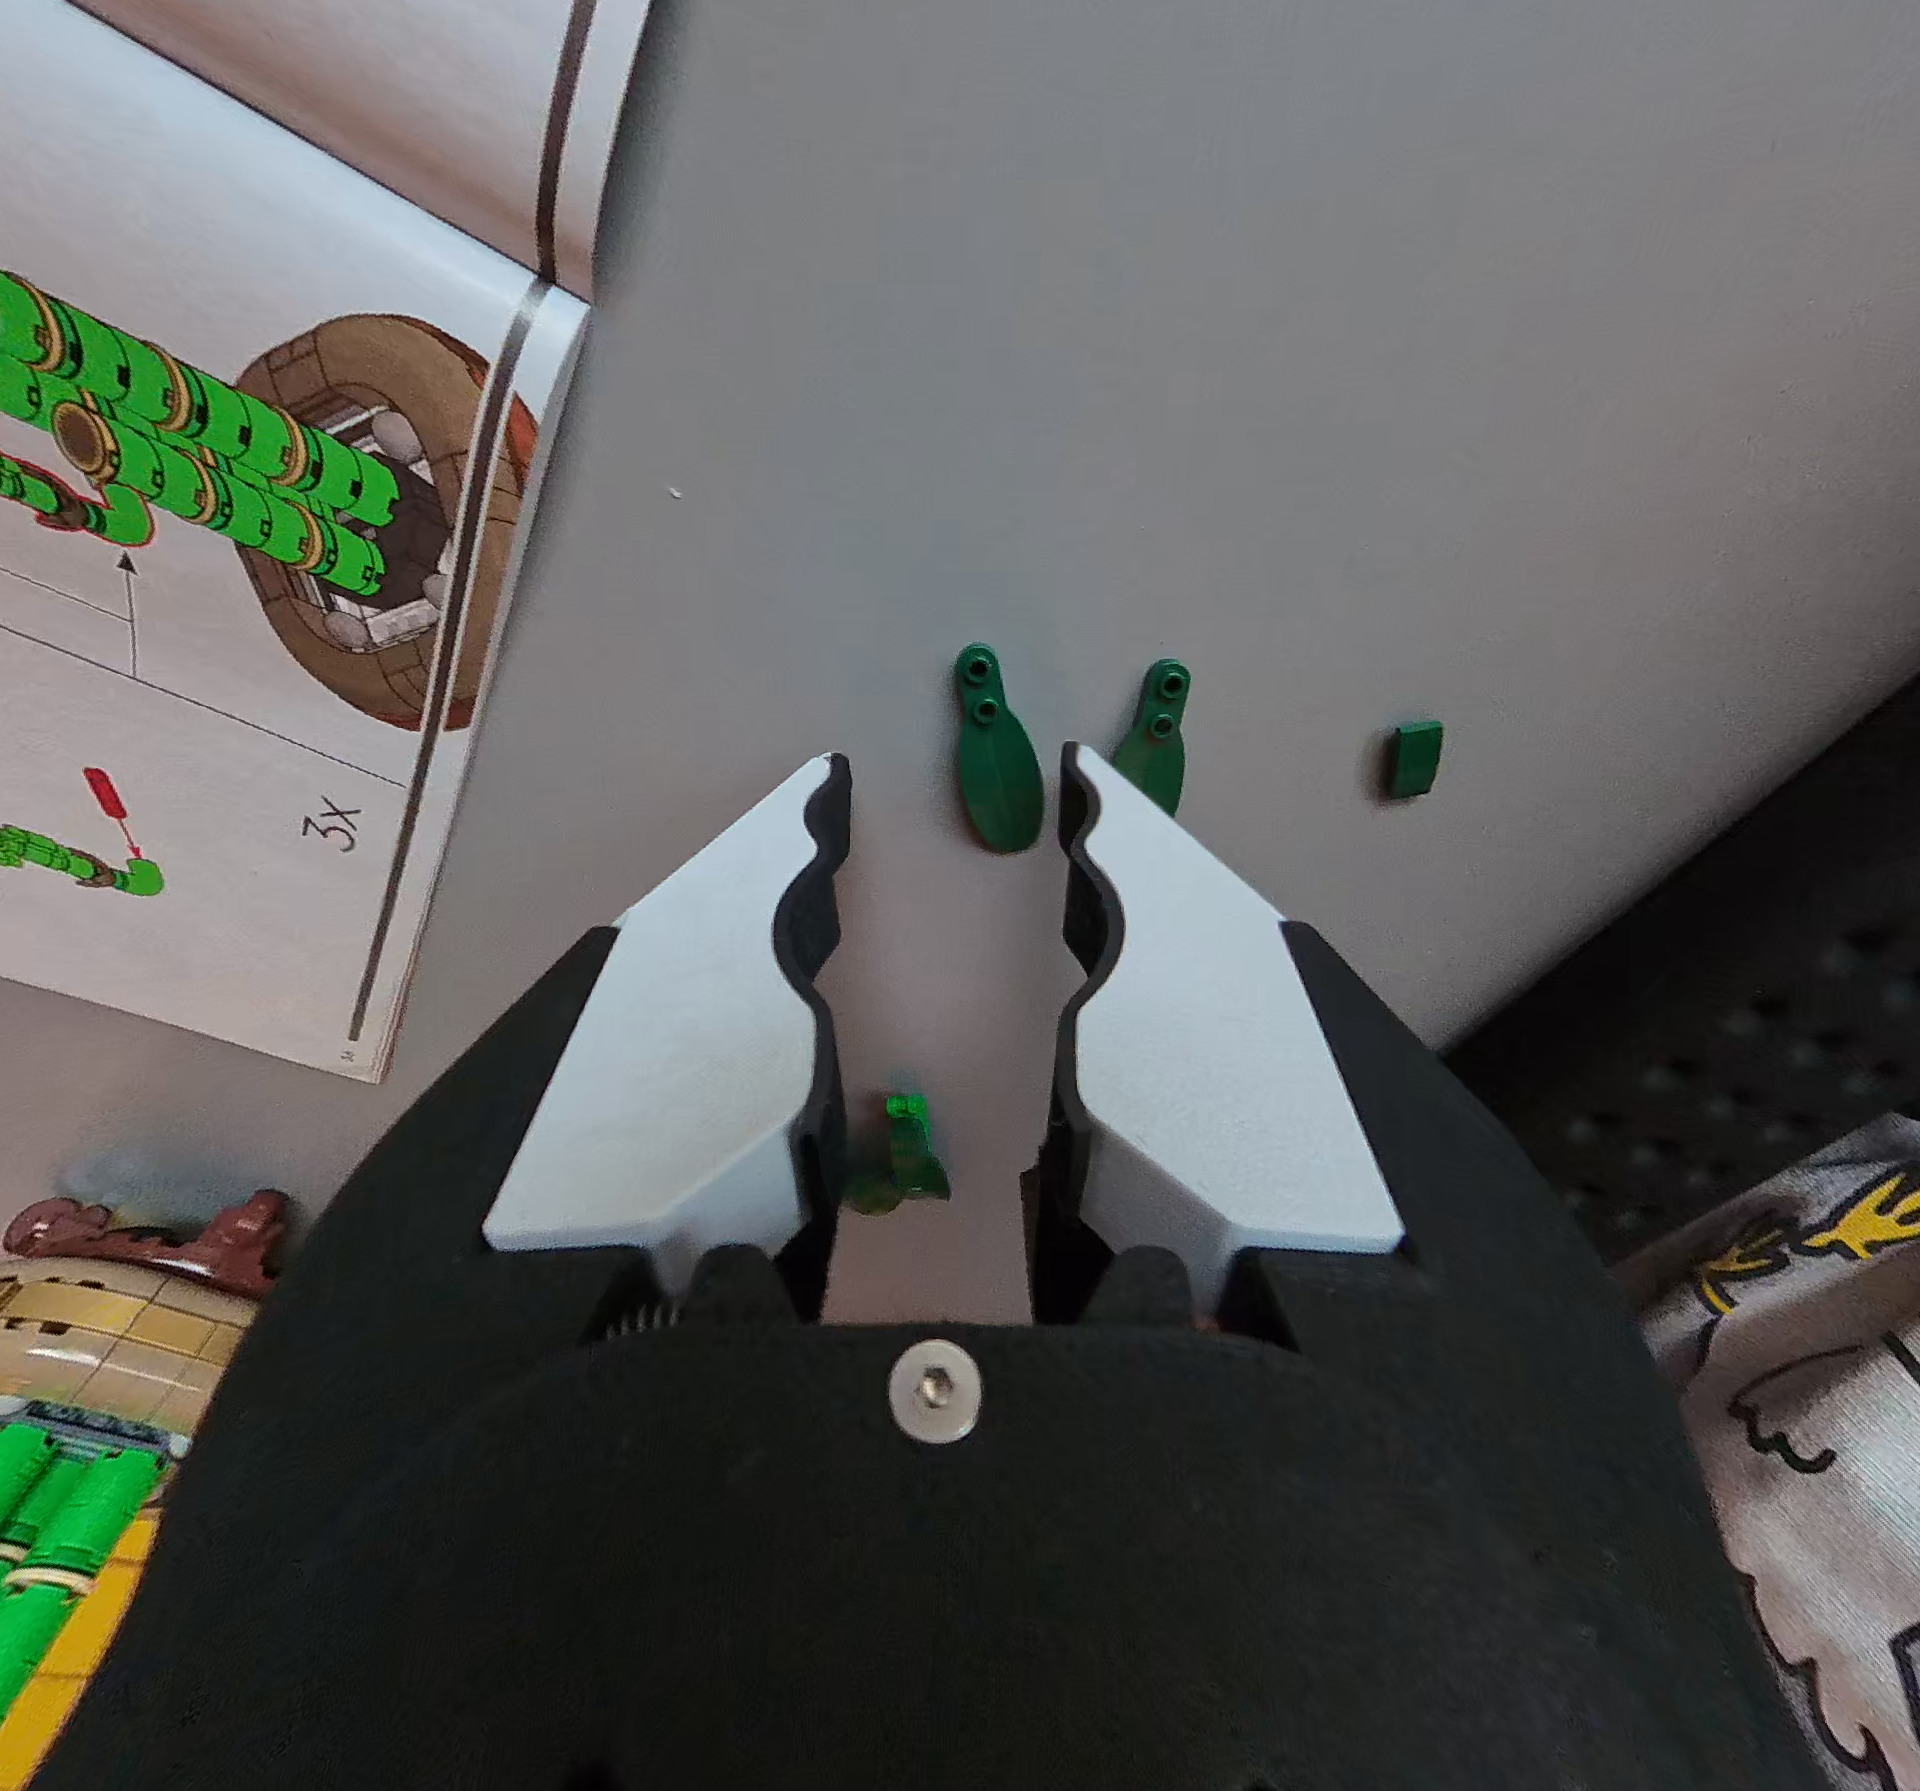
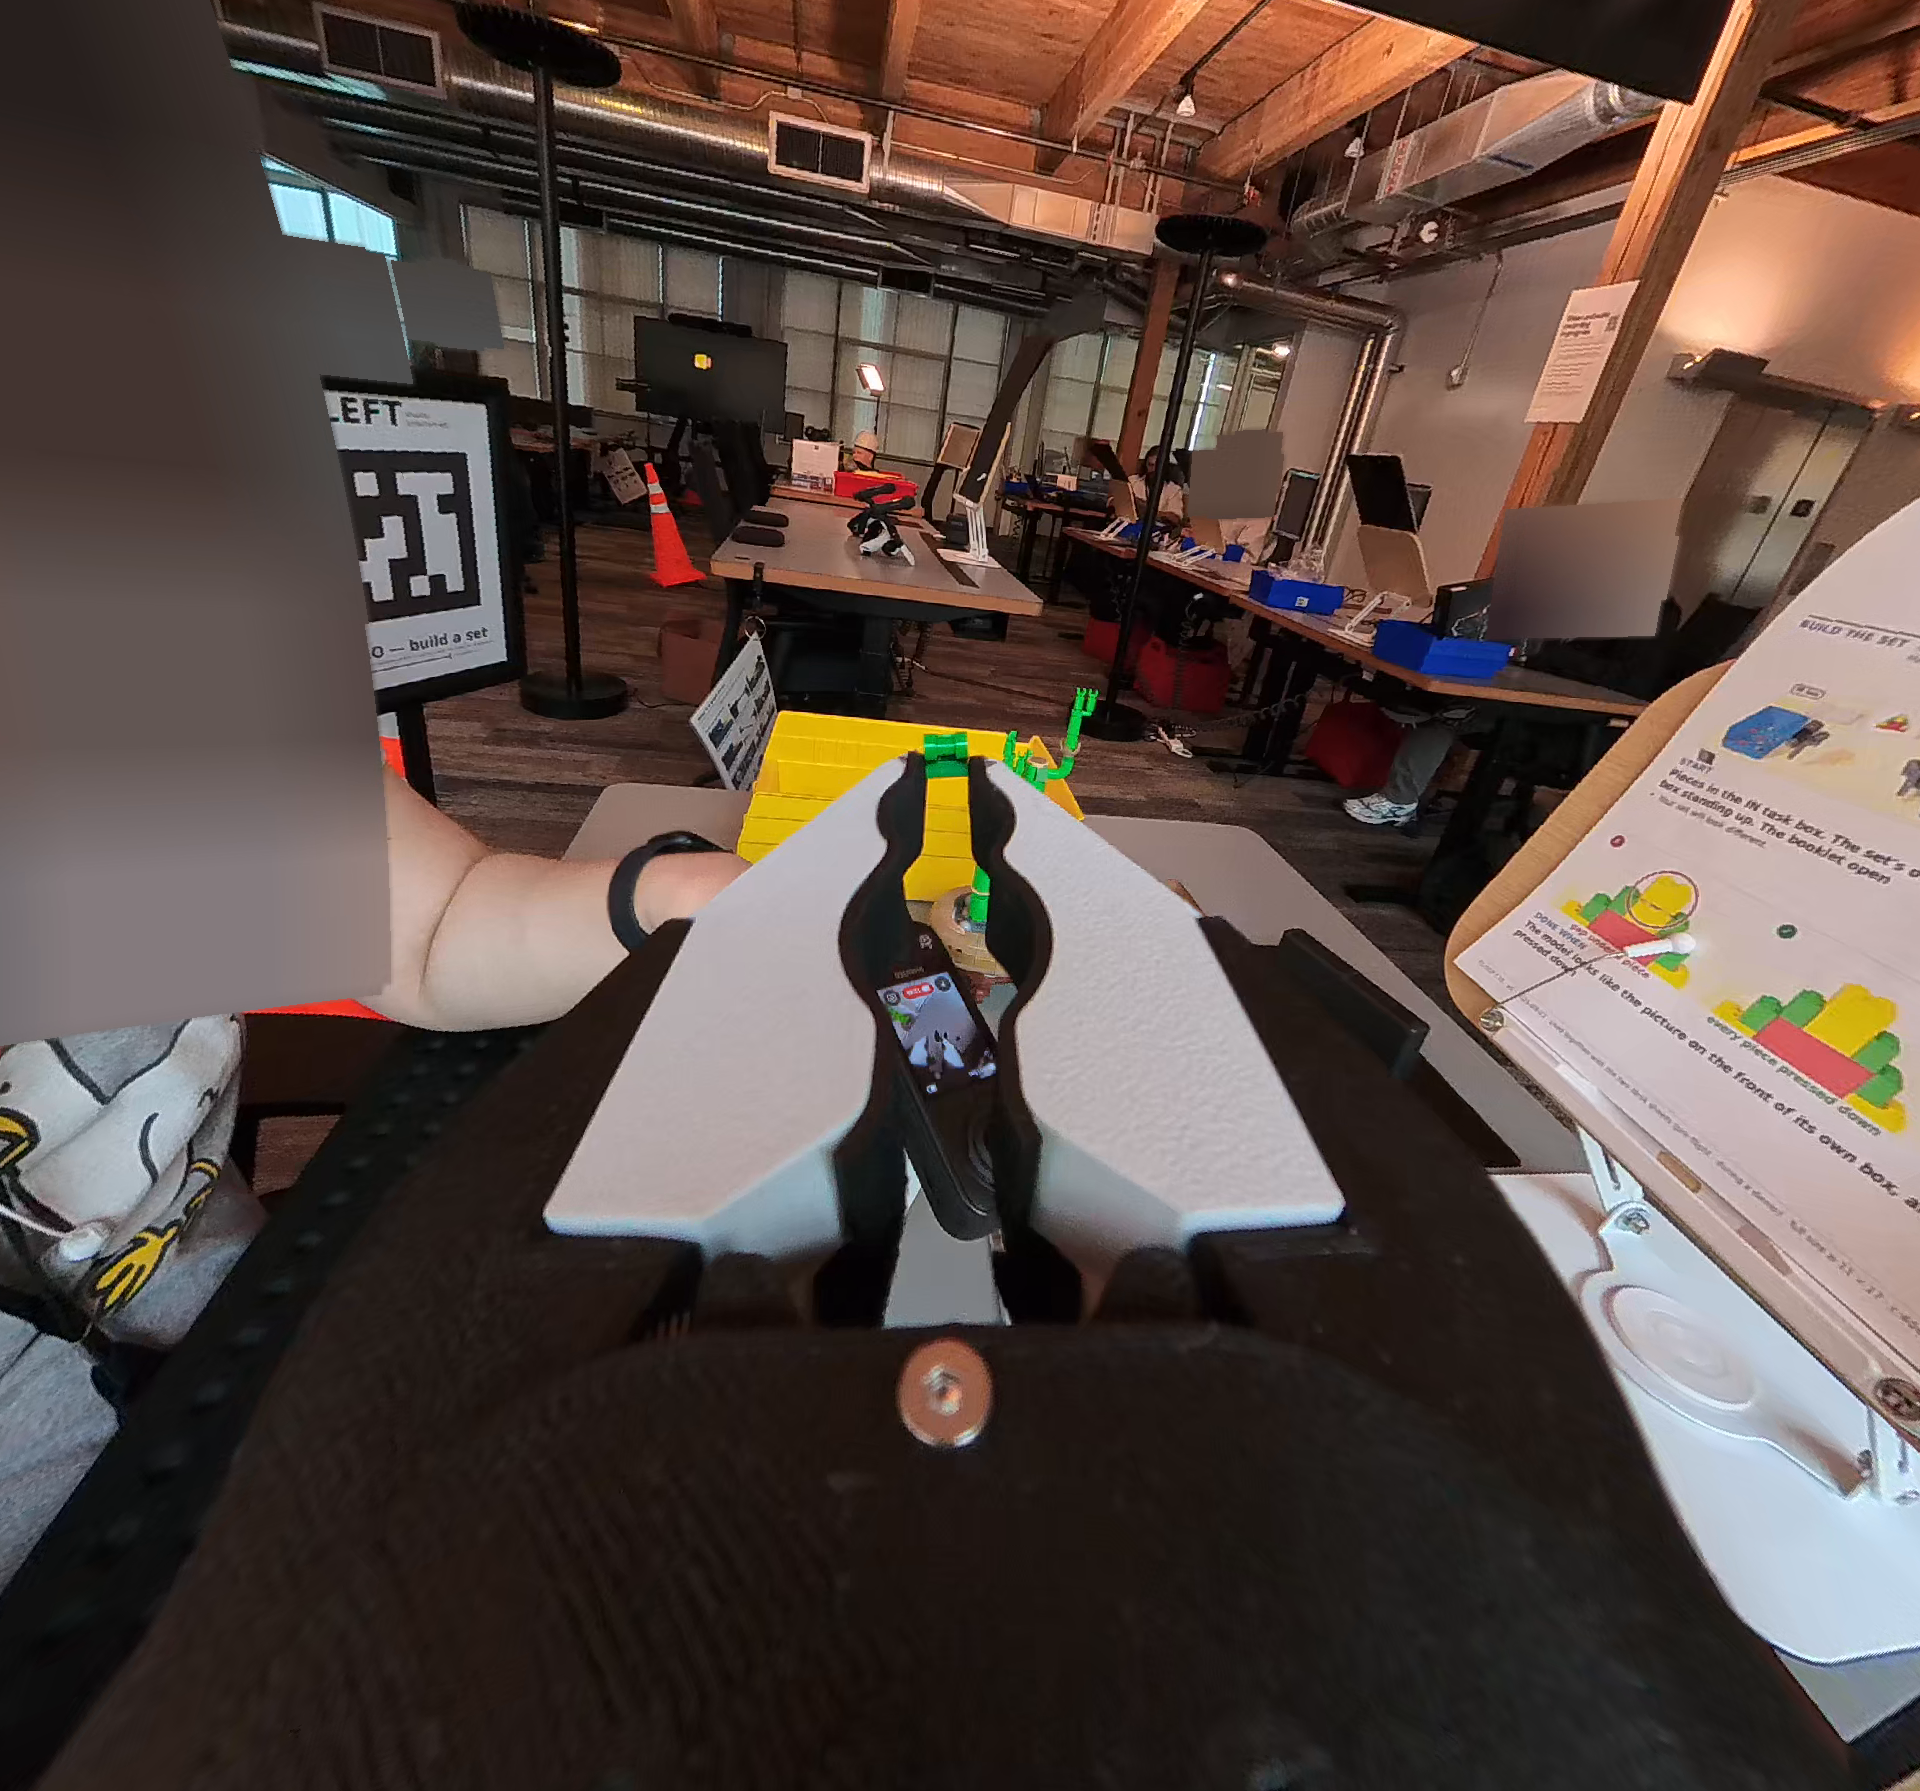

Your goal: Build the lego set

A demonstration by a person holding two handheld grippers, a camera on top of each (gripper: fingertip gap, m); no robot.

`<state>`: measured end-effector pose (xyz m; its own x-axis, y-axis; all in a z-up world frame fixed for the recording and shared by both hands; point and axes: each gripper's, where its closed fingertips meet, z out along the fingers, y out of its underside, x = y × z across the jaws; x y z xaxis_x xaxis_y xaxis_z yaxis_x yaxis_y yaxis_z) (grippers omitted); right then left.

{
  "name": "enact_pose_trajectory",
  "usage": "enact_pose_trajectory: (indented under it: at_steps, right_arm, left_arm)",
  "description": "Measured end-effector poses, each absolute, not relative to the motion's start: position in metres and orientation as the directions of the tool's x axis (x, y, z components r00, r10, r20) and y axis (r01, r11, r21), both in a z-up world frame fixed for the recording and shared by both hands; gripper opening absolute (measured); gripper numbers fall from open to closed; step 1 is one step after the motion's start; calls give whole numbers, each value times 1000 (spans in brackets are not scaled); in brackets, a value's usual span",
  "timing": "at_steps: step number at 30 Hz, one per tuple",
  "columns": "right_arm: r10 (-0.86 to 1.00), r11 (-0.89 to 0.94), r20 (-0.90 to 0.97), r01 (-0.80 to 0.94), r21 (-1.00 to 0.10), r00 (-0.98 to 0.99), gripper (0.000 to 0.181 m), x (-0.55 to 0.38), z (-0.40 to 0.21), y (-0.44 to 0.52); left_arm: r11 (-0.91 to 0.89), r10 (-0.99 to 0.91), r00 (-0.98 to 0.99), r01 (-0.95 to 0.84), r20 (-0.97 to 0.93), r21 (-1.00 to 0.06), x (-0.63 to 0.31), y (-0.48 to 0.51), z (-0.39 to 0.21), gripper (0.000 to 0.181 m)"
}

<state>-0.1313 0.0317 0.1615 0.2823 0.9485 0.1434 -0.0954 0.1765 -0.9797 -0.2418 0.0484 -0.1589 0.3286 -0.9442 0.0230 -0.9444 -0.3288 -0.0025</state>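
Observation:
In the left wrist view my left gripper [image 1: 954,775] is open and empty, just above the grey table [image 1: 1143,339]. Two dark green leaf pieces lie flat ahead of the tips: one [image 1: 1000,775] in the gap between them, the other [image 1: 1162,718] partly hidden behind the right finger. A small dark green tile [image 1: 1413,759] lies further right. A translucent green piece [image 1: 902,1159] shows low between the fingers. In the right wrist view my right gripper [image 2: 945,773] is shut on a bright green lego piece [image 2: 943,749] held up in the air.
An open instruction booklet [image 1: 208,650] lies at the left, and the part-built model [image 1: 94,1378] sits at the bottom left. A yellow bin [image 2: 831,785] and green stalks [image 2: 1075,718] stand beyond the right gripper. A person's forearm [image 2: 520,910] reaches in at the left. An instruction sheet on a stand [image 2: 1714,910] is at the right. There is about 35 cm between the tips of the two grippers. The small dark green tile [image 1: 1413,759] lies some 7 cm from my left tips, 35 cm from my right tips.

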Motion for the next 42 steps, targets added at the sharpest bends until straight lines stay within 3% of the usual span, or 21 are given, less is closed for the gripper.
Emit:
enact_pose_trajectory:
  at_steps: [27,32,37,40,42]
  right_arm:
    - [954,164,143,-59,-985,262,6,-136,154,32]
    - [955,160,139,-58,-985,261,6,-136,153,33]
    - [957,152,136,-46,-987,256,6,-137,150,34]
    - [958,148,134,-35,-988,253,6,-138,147,35]
    - [960,140,129,-28,-990,250,6,-139,144,37]
  left_arm:
    - [-313,-950,313,-949,13,-30,-233,54,-166,27]
    - [-289,-957,289,-957,6,-31,-234,56,-167,9]
    - [-288,-957,287,-957,34,-23,-236,56,-167,7]
    - [-287,-958,286,-955,32,-70,-235,63,-160,6]
    - [-294,-955,285,-943,78,-155,-230,66,-145,6]
